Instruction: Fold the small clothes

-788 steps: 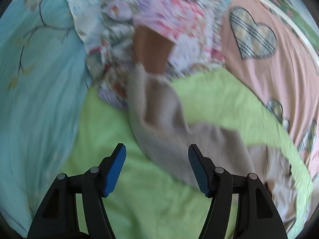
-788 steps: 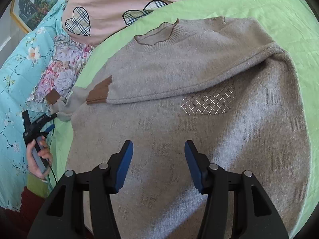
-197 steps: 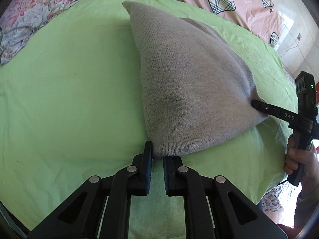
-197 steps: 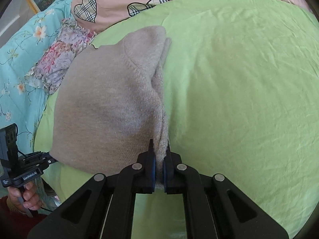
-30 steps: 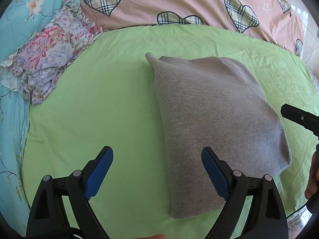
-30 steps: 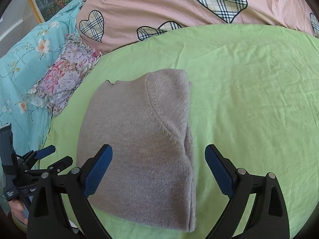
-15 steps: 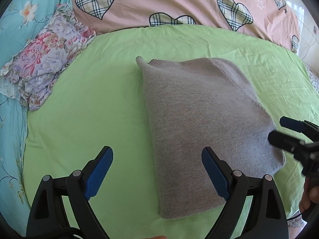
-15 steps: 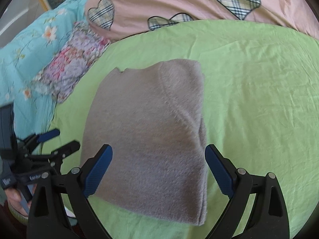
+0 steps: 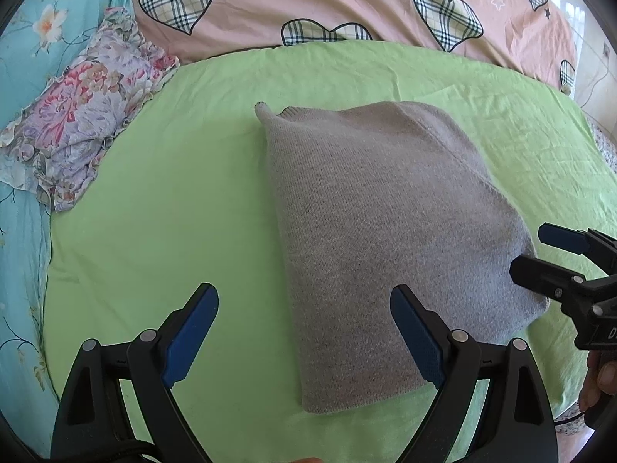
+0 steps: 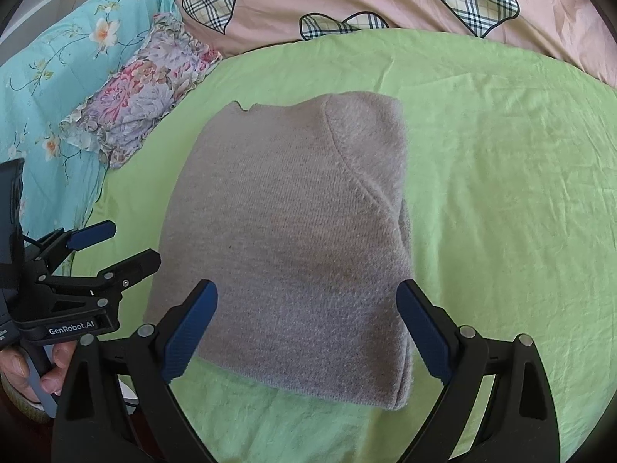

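Right wrist: folded knit sweater (image 10: 293, 231) mid green sheet (image 10: 501, 193), soft, floppy; grab near hem. Right gripper (image 10: 306, 328), left gripper (image 9: 304, 332) wide, empty.

Two wrist views, close above the bed, both sharing the folded sweater (image 9: 385, 239).

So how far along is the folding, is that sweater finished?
It looks finished. The sweater lies as a compact folded bundle on the green sheet, with no sleeves sticking out. Nothing is in hand: the left gripper and right gripper are both open and hold nothing. The only other cloth in view is a floral piece beside the sheet; whether it needs folding I cannot tell.
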Motion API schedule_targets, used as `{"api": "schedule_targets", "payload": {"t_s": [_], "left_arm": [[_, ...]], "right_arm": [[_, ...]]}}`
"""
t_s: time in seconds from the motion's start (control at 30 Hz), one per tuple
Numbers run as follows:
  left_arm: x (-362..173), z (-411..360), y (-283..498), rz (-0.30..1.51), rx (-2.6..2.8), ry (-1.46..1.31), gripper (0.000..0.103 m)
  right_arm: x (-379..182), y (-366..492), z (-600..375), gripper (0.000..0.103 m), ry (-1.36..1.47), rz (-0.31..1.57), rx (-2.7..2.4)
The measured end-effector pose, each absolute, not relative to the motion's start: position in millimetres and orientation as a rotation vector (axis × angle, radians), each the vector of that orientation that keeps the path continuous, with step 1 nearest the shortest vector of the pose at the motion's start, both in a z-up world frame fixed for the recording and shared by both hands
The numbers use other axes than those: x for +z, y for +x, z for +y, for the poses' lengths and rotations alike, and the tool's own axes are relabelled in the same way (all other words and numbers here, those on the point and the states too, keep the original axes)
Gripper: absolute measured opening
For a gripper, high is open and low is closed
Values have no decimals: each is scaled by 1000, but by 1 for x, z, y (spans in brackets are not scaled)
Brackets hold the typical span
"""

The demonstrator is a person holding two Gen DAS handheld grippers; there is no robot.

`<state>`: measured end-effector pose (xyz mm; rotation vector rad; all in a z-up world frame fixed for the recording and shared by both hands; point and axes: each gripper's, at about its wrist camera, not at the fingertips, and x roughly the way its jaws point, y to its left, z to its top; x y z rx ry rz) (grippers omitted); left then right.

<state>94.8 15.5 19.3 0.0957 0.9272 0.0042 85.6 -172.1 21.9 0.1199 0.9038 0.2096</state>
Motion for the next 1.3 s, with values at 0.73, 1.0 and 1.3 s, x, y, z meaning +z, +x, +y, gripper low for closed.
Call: {"api": "schedule_targets", "payload": {"t_s": [0.73, 1.0, 1.3], "left_arm": [[18, 10, 96, 926, -24, 101, 92], [17, 12, 97, 926, -28, 97, 92], [17, 10, 95, 924, -35, 96, 92]], "right_arm": [[20, 88, -163, 94, 140, 912, 224], [20, 87, -158, 94, 139, 907, 222], [22, 86, -154, 94, 137, 908, 230]]}}
